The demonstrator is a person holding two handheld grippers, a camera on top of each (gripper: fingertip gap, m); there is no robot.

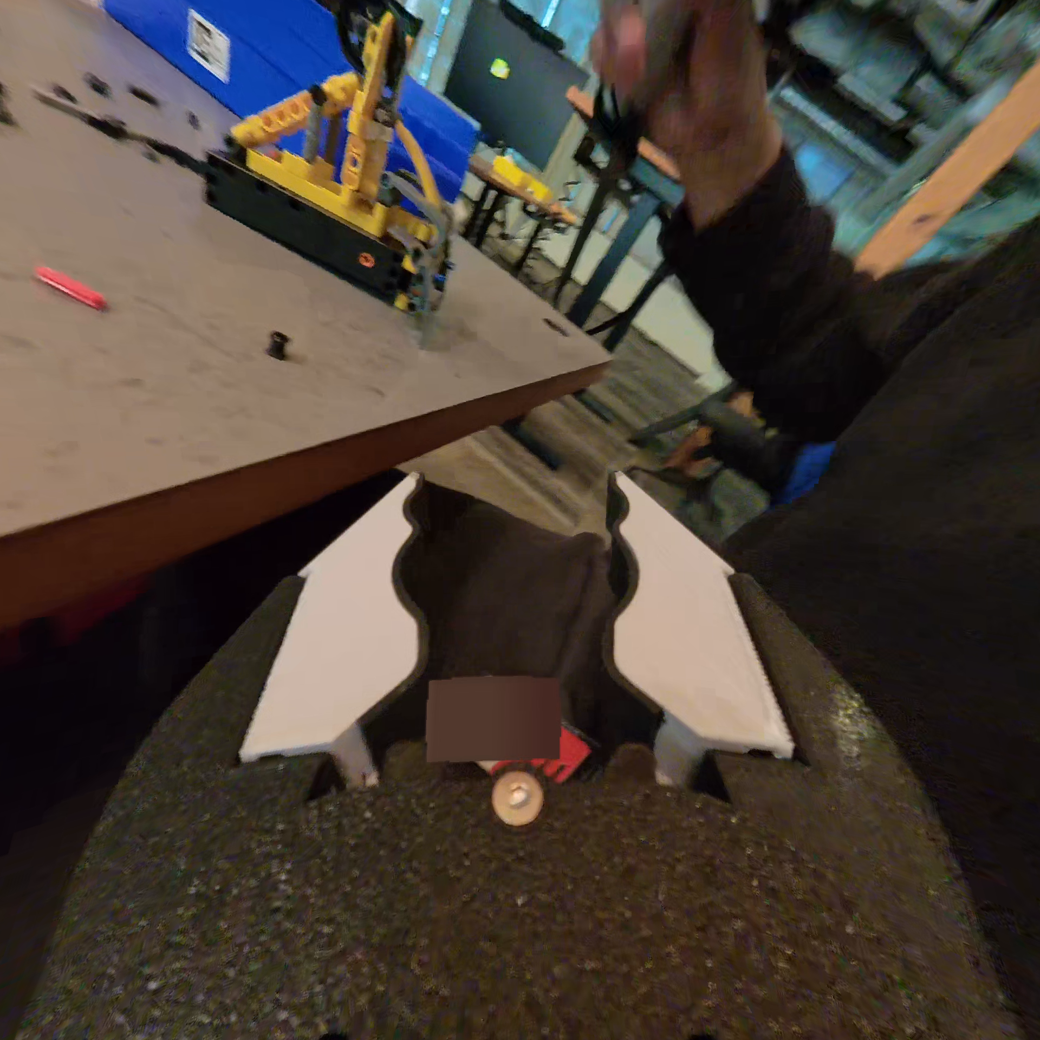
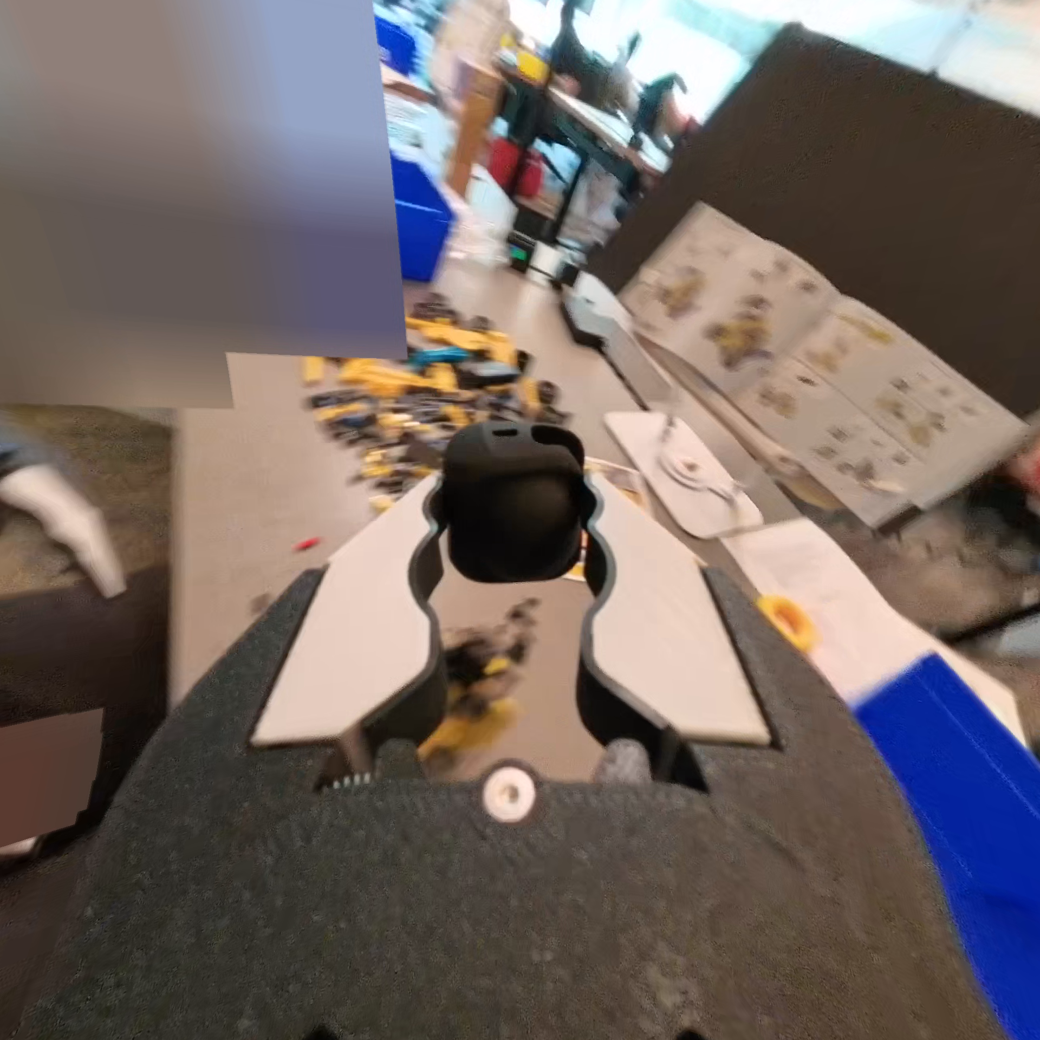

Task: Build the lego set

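Two hand-held grippers: left [image 1: 513, 495] parted, empty, below table edge [image 1: 292, 450]; right [image 2: 509, 506] clamps black rounded part [image 2: 509, 523].

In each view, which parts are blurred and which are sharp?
Left wrist view: the fingers are sharp; the yellow and black brick model and the raised hand are smeared by motion. Right wrist view: the black rounded object between the fingers is fairly sharp; the brick pile and open booklet are blurred.

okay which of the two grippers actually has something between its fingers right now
The right gripper: a rounded black part sits clamped between its fingers. The left gripper is open, with nothing between its fingers.
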